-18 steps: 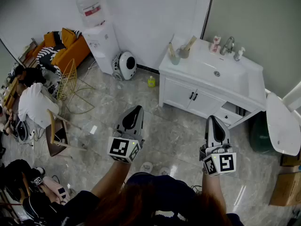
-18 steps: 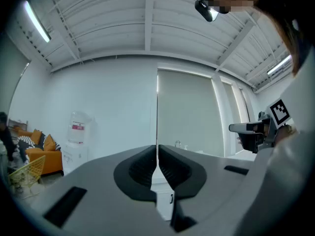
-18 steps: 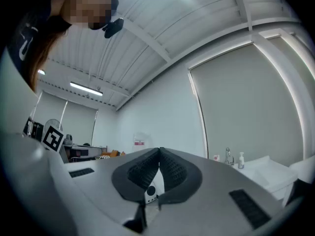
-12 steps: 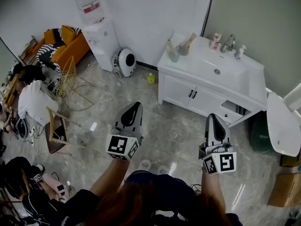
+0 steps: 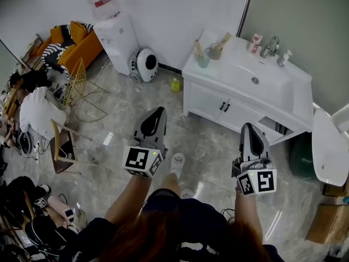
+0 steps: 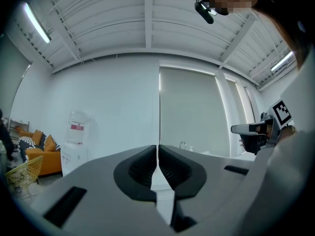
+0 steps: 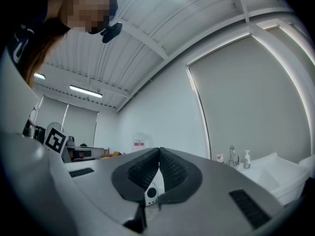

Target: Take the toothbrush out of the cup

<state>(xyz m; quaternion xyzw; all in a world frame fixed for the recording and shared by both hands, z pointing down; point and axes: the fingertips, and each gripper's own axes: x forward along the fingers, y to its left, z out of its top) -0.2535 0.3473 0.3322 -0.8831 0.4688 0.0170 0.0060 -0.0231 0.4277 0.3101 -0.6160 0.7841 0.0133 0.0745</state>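
Observation:
Two cups stand at the left end of a white vanity counter: a pale green cup with a toothbrush standing in it, and a grey cup with a light-handled brush. My left gripper and right gripper are both shut and empty, held level over the floor well short of the vanity. In the left gripper view the jaws meet with nothing between them; the right gripper view shows the same.
The vanity has a sink with a tap, small bottles and a part-open drawer. A water dispenser, a round white appliance and a yellow bottle stand on the marble floor. An orange sofa and chairs lie left.
The person has stepped forward, one foot now showing between the grippers. The vanity sits slightly nearer and both grippers keep their pose, still shut.

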